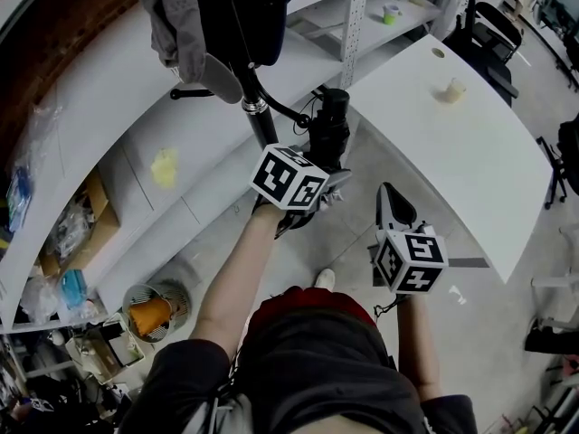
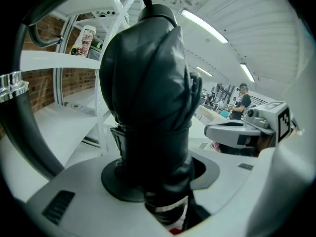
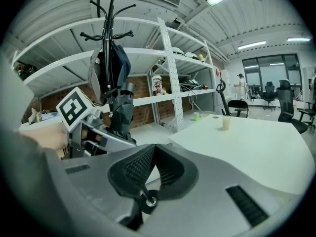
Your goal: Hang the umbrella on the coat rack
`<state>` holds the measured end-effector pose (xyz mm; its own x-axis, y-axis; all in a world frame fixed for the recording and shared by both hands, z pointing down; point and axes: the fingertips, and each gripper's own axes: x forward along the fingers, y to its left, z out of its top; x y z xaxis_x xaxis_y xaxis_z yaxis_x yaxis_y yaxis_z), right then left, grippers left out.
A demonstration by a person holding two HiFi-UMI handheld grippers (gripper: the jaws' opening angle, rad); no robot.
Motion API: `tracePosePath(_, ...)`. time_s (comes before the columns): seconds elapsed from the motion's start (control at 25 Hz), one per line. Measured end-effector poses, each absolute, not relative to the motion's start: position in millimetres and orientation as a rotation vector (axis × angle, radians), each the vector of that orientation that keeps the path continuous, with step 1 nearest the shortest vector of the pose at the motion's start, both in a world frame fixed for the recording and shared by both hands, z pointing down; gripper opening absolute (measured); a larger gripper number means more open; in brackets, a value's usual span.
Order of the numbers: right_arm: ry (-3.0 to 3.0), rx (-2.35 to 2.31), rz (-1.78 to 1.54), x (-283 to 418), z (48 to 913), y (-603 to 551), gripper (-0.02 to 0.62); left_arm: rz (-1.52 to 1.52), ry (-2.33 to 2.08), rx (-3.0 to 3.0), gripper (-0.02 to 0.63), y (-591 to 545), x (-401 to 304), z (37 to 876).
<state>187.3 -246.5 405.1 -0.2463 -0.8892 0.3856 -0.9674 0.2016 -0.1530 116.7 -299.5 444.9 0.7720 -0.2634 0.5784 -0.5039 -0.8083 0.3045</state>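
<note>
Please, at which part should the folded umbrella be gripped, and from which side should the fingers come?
Grip the folded umbrella low, on the narrower part beneath its bulging canopy, coming from the side, as the left gripper does now. It stands roughly upright, so a grip across it leaves the top end free for the coat rack.

Curved white table (image 1: 470,152) bearing one small pale cup (image 1: 452,89). Long white metal shelf (image 1: 109,107) with a crumpled yellow scrap (image 1: 164,166); farther along, a small green cup (image 1: 391,13).

Bright overhead light, fisheye edges, dark corners
</note>
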Motion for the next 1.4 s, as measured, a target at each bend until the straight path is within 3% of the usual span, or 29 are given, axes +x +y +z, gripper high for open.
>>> tracePosePath(1.4, -2.275, 1.639, 0.557, 163.3, 425.4, -250.5, 0.018, 0.746, -0.739, 2.395, 0.207, -317.0, 68.5, 485.8)
